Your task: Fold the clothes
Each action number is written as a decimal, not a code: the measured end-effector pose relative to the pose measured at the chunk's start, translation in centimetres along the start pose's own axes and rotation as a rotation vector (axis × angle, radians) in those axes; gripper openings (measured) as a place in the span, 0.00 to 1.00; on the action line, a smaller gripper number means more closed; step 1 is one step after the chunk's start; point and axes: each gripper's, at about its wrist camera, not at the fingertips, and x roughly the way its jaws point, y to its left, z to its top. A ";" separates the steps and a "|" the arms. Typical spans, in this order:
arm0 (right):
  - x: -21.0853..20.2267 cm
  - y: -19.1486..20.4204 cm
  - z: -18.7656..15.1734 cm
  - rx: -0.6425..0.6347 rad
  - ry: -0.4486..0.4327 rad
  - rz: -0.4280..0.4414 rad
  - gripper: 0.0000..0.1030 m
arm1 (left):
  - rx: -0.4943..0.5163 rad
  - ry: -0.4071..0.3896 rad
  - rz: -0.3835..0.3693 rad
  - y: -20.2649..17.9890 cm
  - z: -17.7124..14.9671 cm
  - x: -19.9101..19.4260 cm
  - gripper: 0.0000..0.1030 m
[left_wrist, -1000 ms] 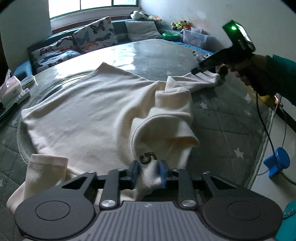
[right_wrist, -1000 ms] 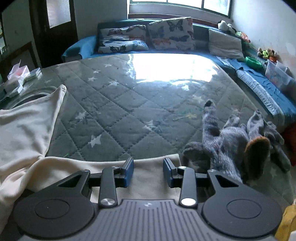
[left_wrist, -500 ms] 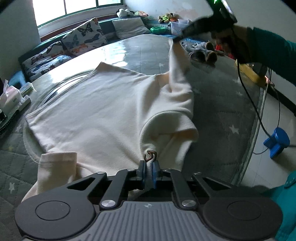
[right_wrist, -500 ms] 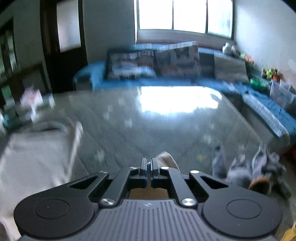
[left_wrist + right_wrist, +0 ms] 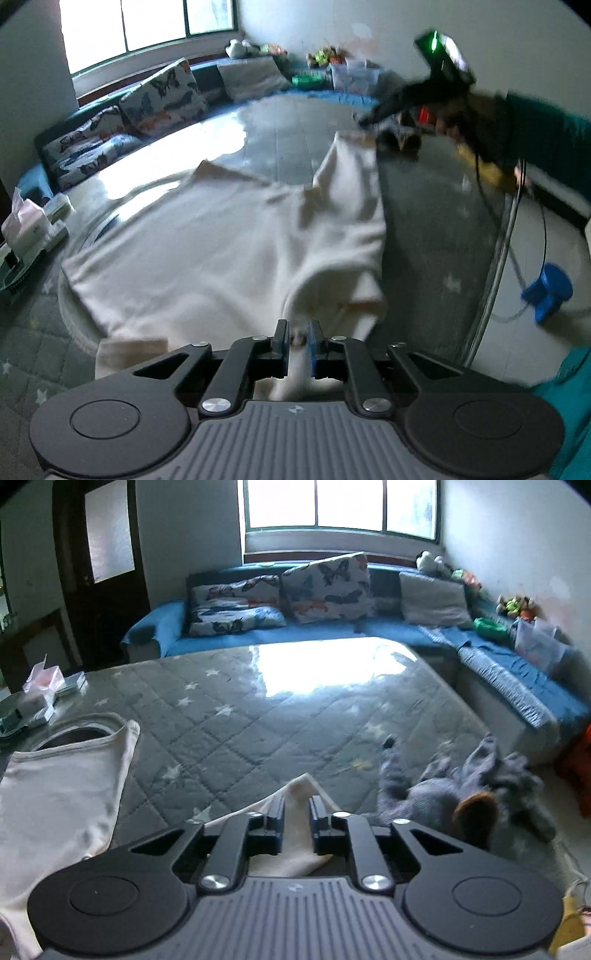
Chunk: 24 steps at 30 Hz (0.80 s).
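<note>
A cream sweatshirt [image 5: 221, 240] lies spread on the grey quilted mattress [image 5: 258, 709]. My left gripper [image 5: 298, 334] is shut on a bunched part of it near the collar at the near edge. My right gripper [image 5: 295, 812] is shut on the end of one cream sleeve [image 5: 301, 794], with the jaws slightly apart around the cloth. In the left wrist view the right gripper [image 5: 369, 120] holds that sleeve [image 5: 354, 177] stretched up off the mattress at the far right. The sweatshirt's hem [image 5: 74, 775] shows at the left of the right wrist view.
A grey plush toy [image 5: 472, 794] lies on the mattress right of the right gripper. A tissue box [image 5: 26, 225] and small items sit at the left edge. A blue sofa with butterfly cushions [image 5: 325, 587] runs along the back. A blue stool [image 5: 550, 291] stands on the floor.
Both grippers closed on the sweatshirt, the left near the collar and the right on the sleeve end. The right gripper then lifted the sleeve off the mattress and holds it stretched out.
</note>
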 end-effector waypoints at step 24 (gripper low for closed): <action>-0.4 4.9 -1.9 -0.199 0.045 -0.036 0.38 | 0.003 -0.031 -0.070 -2.4 -0.4 2.3 0.17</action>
